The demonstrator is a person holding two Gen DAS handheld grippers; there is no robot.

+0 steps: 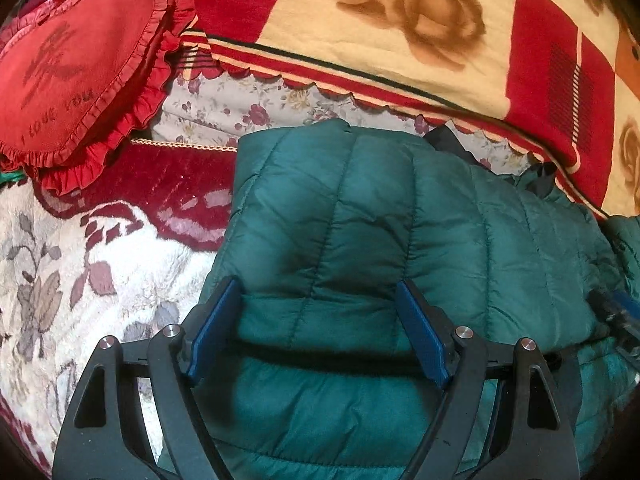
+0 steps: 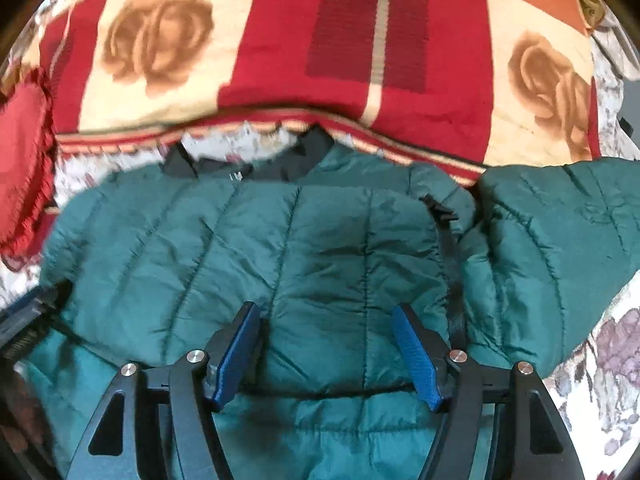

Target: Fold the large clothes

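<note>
A dark green quilted puffer jacket point(image 1: 380, 220) lies folded on the bed; it also fills the right wrist view point(image 2: 300, 248), black collar point(image 2: 248, 168) at the far side and a sleeve point(image 2: 560, 240) out to the right. My left gripper point(image 1: 318, 292) is open, its blue pads point(image 1: 212, 328) just above the jacket's near left part. My right gripper point(image 2: 326, 316) is open too, hovering over the jacket's middle near a black zipper strip point(image 2: 454, 280). The right gripper's tip shows at the left view's right edge point(image 1: 616, 312); the left gripper shows at the right view's left edge point(image 2: 28, 320).
A red heart-shaped frilled pillow point(image 1: 76, 68) lies at the far left. A red and cream rose blanket point(image 1: 400, 20) is piled behind the jacket, also in the right view point(image 2: 320, 40). A white and maroon floral bedspread point(image 1: 80, 260) covers the bed.
</note>
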